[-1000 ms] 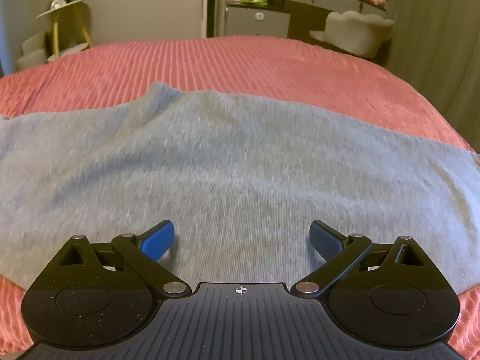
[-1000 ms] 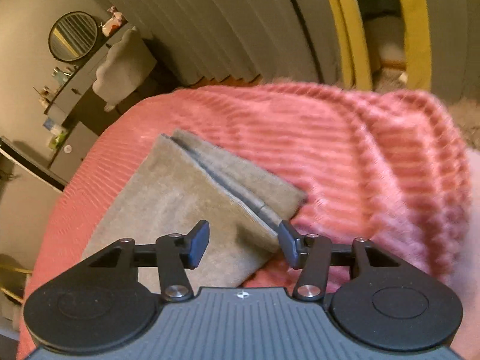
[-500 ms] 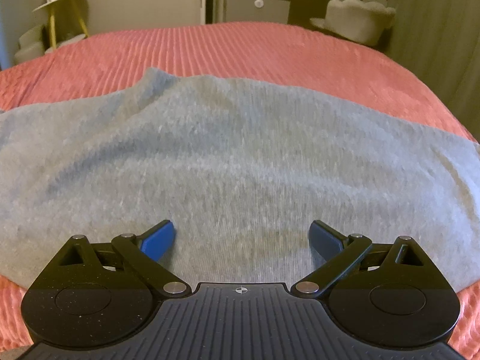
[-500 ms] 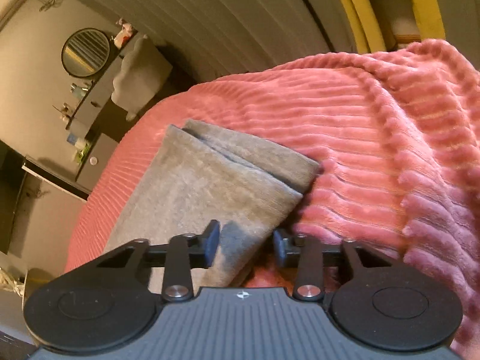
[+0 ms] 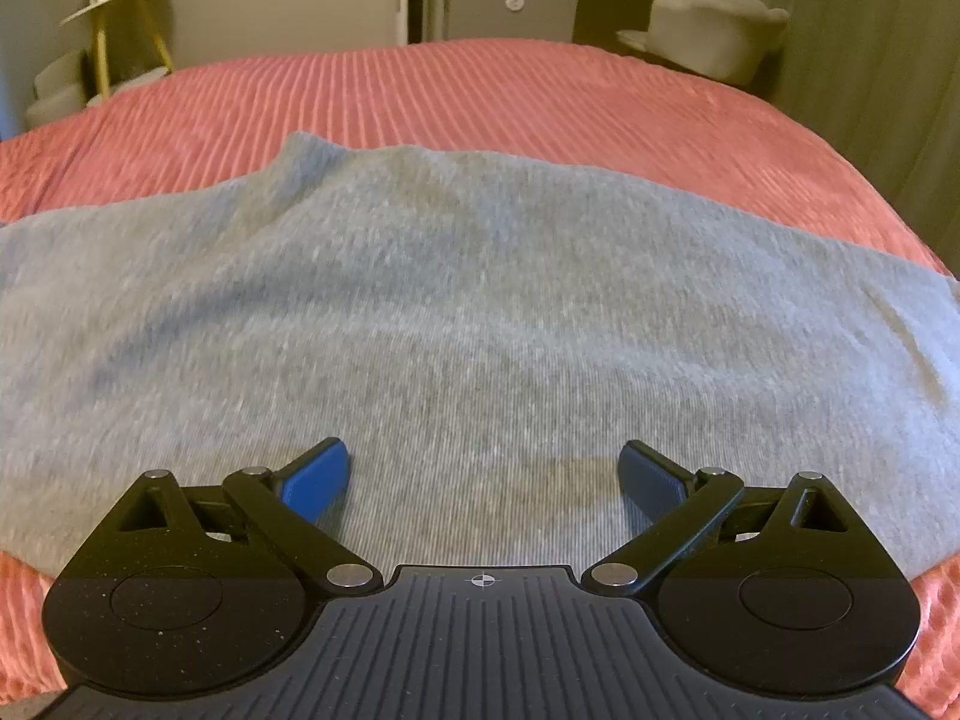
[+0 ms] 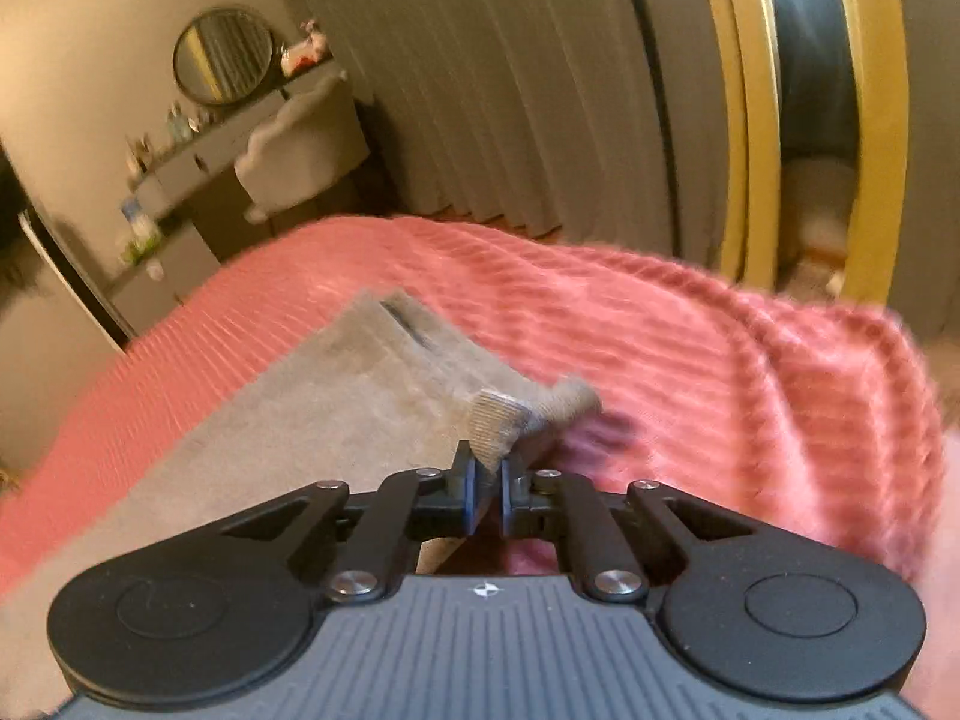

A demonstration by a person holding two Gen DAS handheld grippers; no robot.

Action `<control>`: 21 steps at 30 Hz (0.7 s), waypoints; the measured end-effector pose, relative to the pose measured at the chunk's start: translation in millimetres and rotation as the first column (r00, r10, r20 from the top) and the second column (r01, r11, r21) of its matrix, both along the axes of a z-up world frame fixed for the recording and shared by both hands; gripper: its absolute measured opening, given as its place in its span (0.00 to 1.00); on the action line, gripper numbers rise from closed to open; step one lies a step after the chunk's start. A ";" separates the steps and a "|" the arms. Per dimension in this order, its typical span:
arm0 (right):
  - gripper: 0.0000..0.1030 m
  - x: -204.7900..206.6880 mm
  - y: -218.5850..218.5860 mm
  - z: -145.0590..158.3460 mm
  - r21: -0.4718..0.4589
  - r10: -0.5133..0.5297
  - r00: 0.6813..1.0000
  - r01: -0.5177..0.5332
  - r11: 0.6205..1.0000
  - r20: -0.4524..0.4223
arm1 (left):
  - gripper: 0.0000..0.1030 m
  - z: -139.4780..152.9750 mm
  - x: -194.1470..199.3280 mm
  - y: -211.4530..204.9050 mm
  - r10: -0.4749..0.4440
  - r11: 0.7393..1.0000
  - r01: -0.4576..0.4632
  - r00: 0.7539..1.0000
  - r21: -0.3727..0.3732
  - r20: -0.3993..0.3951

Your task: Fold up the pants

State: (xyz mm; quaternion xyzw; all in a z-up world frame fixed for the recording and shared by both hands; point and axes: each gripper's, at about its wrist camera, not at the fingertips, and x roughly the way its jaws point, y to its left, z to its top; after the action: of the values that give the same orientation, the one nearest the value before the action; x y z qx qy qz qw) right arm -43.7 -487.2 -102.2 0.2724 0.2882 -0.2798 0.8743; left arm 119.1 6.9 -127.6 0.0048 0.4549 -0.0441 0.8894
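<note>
Grey knit pants (image 5: pixel 468 312) lie spread across a pink ribbed bedspread (image 5: pixel 456 102). My left gripper (image 5: pixel 483 477) is open, its blue pads low over the near part of the cloth, holding nothing. In the right wrist view the pants (image 6: pixel 324 414) run away to the left as a folded strip. My right gripper (image 6: pixel 487 495) is shut on the ribbed cuff corner (image 6: pixel 498 426) at the strip's near right end, and the cuff is lifted a little off the bedspread (image 6: pixel 720 372).
A white chair (image 5: pixel 714 30), a dark dresser (image 5: pixel 510 6) and a gold side table (image 5: pixel 120 24) stand beyond the bed's far side. Grey curtains (image 6: pixel 510 90) and a gold-framed mirror (image 6: pixel 804 114) stand past the bed's right edge.
My right gripper has closed on the pants' cuff corner and raised it; one second ago it was open above that end. My left gripper stays open and has crept forward over the cloth.
</note>
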 end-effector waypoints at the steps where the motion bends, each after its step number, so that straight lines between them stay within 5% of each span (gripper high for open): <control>1: 0.09 4.0 -0.4 -4.9 -0.007 -0.002 0.999 0.001 1.000 -0.036 | 0.97 0.0 -0.1 0.3 0.000 1.000 0.000 1.000 -0.001 0.000; 2: 0.11 9.8 2.1 -10.1 -0.050 -0.007 0.994 0.002 0.999 -0.107 | 0.97 -0.1 0.0 0.9 0.000 1.000 0.000 1.000 -0.004 -0.001; 4: 0.31 13.9 11.6 -9.9 -0.192 -0.059 0.977 0.019 0.981 -0.203 | 0.97 0.4 0.2 2.0 0.006 1.000 -0.006 1.000 -0.012 -0.004; 6: 0.35 9.0 21.1 2.1 -0.299 -0.130 0.967 0.061 0.952 -0.217 | 0.97 0.8 0.1 3.3 0.009 1.000 -0.009 1.000 -0.023 -0.005; 8: 0.58 4.7 30.6 14.3 -0.281 -0.094 0.979 0.041 0.959 -0.179 | 0.97 0.7 0.6 3.3 0.007 1.000 -0.008 1.000 -0.025 -0.006; 9: 0.82 3.8 38.6 20.1 -0.263 -0.054 0.986 0.011 0.965 -0.156 | 0.97 0.6 0.9 3.0 0.005 1.000 -0.006 1.000 -0.025 -0.005; 11: 0.99 6.4 64.2 28.8 -0.246 0.065 0.991 -0.093 0.965 -0.117 | 0.97 0.5 1.3 2.6 0.005 1.000 -0.005 1.000 -0.024 -0.005; 15: 1.00 30.4 117.8 27.0 -0.203 0.243 0.964 -0.260 0.944 -0.103 | 0.97 3.5 -1.9 4.1 0.004 0.999 -0.005 1.000 -0.041 -0.005; 20: 1.00 78.4 158.4 -28.5 -0.065 0.362 0.912 -0.380 0.923 -0.192 | 0.97 12.4 -10.4 11.2 0.018 0.996 -0.017 1.000 -0.083 0.019; 21: 1.00 82.4 164.5 -38.6 -0.102 0.354 0.908 -0.383 0.918 -0.227 | 0.97 13.4 -11.6 12.2 0.021 0.996 -0.019 1.000 -0.089 0.022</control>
State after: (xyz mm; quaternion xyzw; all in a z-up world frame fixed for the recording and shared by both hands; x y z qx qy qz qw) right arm 38.7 -322.7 -140.8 0.1190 0.4014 -0.1559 0.8947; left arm 107.5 19.0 -114.2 -0.0387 0.4424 -0.0552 0.8943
